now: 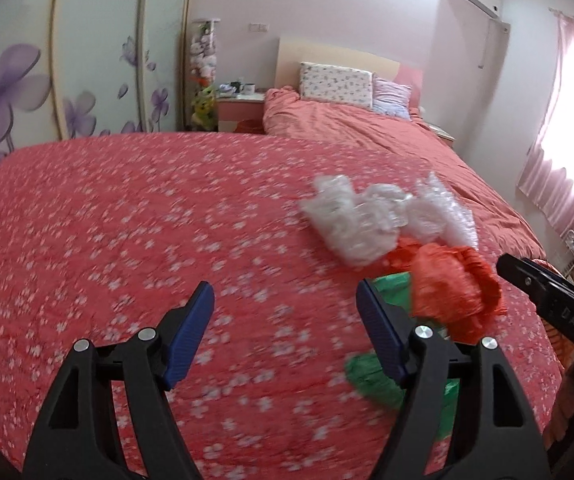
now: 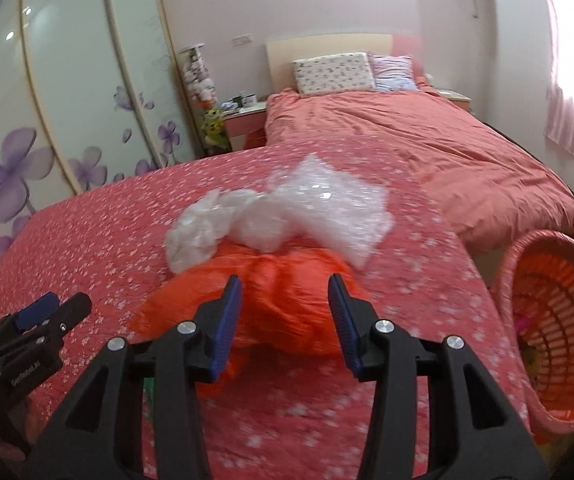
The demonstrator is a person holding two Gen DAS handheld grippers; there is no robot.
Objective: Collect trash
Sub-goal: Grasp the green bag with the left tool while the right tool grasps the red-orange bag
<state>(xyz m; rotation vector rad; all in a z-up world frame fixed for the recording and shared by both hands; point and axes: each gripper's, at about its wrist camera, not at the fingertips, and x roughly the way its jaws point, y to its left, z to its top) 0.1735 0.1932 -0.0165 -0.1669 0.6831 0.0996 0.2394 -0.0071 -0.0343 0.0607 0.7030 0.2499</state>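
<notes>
Only two bits of lettering can be read, both on gripper bodies. In the left wrist view, the black body of the right gripper [image 1: 503, 264], entering from the right edge, bears pale embossed capitals reading "DAS", cut short by the frame. In the right wrist view, the black body of the left gripper [image 2: 53, 308], at the lower left edge, carries small white print that seems to read "GenRobot.AI", though blurred.

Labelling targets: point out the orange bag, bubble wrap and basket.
orange bag [image 2: 287, 300], right wrist view, middle of its crumpled top
bubble wrap [image 2: 327, 204], right wrist view, centre of the sheet
basket [image 2: 543, 236], right wrist view, upper rim
</notes>
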